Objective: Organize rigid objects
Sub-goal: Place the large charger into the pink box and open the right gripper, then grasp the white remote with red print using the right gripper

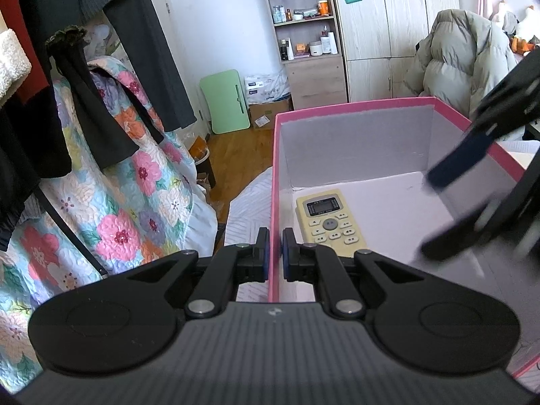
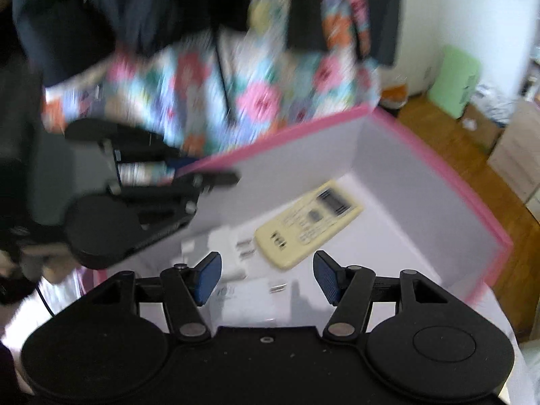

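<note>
A pink box [image 1: 354, 105] with a white inside stands open in front of me. My left gripper [image 1: 275, 251] is shut on its near left wall, one pad on each side of the pink edge. A cream remote control [image 1: 329, 221] lies face up on the box floor. In the right wrist view the remote [image 2: 308, 224] lies beside two white plug adapters [image 2: 229, 253] inside the box [image 2: 438, 162]. My right gripper [image 2: 266, 278] hangs open above them with nothing between its pads. It shows blurred [image 1: 435, 212] over the box's right side.
A floral quilt [image 1: 111, 202] and dark clothes [image 1: 67, 101] hang close on the left. Beyond the box lie a wooden floor, a green folding table [image 1: 224, 101], a shelf unit [image 1: 303, 17] and a puffy grey coat [image 1: 462, 57]. The box stands on pale bedding [image 1: 249, 209].
</note>
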`<state>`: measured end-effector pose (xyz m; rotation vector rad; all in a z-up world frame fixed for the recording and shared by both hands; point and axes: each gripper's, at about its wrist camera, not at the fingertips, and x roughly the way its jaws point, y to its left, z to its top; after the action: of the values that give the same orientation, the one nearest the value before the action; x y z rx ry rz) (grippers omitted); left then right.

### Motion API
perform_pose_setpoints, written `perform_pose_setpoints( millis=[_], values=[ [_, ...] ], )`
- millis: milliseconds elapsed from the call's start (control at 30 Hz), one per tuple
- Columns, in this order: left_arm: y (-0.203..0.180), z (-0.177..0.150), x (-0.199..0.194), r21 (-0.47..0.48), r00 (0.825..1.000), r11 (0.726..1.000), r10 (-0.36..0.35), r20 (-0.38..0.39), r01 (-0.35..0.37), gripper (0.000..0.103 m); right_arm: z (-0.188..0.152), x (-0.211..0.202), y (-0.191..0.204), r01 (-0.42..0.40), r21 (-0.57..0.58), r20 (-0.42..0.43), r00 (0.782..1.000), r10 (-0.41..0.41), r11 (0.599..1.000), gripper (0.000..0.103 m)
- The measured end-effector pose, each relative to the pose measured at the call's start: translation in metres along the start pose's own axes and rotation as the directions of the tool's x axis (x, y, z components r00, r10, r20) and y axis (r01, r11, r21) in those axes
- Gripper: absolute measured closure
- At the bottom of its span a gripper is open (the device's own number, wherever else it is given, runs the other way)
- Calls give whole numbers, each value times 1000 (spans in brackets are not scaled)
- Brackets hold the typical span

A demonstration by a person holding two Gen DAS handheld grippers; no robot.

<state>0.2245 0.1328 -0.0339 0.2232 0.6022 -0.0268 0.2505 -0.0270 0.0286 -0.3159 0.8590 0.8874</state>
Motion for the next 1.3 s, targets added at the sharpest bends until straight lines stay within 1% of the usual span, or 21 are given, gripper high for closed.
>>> perform_pose_setpoints(
  millis=[67, 167, 233, 300, 333, 433, 533, 600, 700, 767, 800, 867, 933, 1000, 1067, 1100, 1133, 1167, 1300],
  values=[
    [0, 0, 0, -2, 1000, 1000, 0, 0, 0, 96, -9, -28, -11, 14, 64, 55, 998, -18, 998, 38],
    [-1, 1, 2, 1, 1000, 1000, -1, -5, 1, 96, -29, -66, -26, 28, 147, 113, 993, -45, 989, 38],
    [-1, 1, 2, 1, 1000, 1000, -1, -9, 1, 96, -42, -92, -38, 46, 199, 132, 988, -74, 979, 38],
    [-2, 1, 2, 0, 1000, 1000, 2, -10, -2, 96, -63, -113, -45, 80, 236, 135, 984, -115, 969, 38],
    [-2, 1, 3, 0, 1000, 1000, 3, -10, -3, 96, -73, -119, -49, 108, 239, 125, 982, -141, 965, 38],
    [-1, 0, 2, -2, 1000, 1000, -8, -7, 8, 96, -106, -130, -58, 186, 268, 56, 976, -208, 945, 38],
    [-2, 0, 2, 7, 1000, 1000, -2, -9, 2, 96, -136, -123, -67, 198, 310, -22, 979, -202, 930, 38],
    [-3, 0, 2, 7, 1000, 1000, 2, -10, -2, 96, -154, -117, -69, 216, 310, -70, 976, -205, 926, 38],
    [-1, 0, 3, 0, 1000, 1000, -3, -14, 3, 96, -172, -101, -71, 228, 240, -143, 970, -198, 944, 38],
    [-1, 1, 4, -5, 999, 1000, -7, -31, 7, 96, -180, -85, -71, 210, 137, -195, 964, -182, 968, 39],
    [-2, 1, 4, 2, 999, 1000, -3, -40, 3, 96, -182, -77, -74, 207, 81, -230, 956, -183, 975, 39],
    [-4, 3, 5, 25, 999, 1000, 7, -44, -6, 96, -184, -67, -81, 206, 4, -279, 940, -197, 978, 39],
    [-4, 2, 5, 20, 999, 1000, 4, -48, -3, 96, -183, -61, -86, 181, -64, -293, 937, -192, 981, 39],
    [-2, 3, 5, 16, 999, 1000, -2, -51, 3, 96, -180, -54, -90, 138, -111, -314, 935, -167, 984, 37],
    [-2, 3, 5, 22, 999, 1000, -12, -49, 13, 96, -177, -43, -93, 106, -165, -337, 928, -157, 981, 33],
    [-2, 3, 5, 22, 999, 1000, -16, -49, 18, 96, -175, -38, -93, 90, -194, -356, 922, -155, 977, 32],
    [-1, 3, 5, 18, 998, 1000, -17, -53, 18, 96, -172, -36, -95, 73, -211, -361, 921, -147, 975, 31],
    [-1, 3, 6, 18, 998, 1000, -14, -60, 15, 96, -169, -33, -97, 46, -212, -362, 924, -122, 976, 31],
    [-2, 3, 6, 22, 998, 1000, -4, -66, 6, 96, -160, -23, -107, -34, -163, -355, 935, -26, 986, 31]
  ],
)
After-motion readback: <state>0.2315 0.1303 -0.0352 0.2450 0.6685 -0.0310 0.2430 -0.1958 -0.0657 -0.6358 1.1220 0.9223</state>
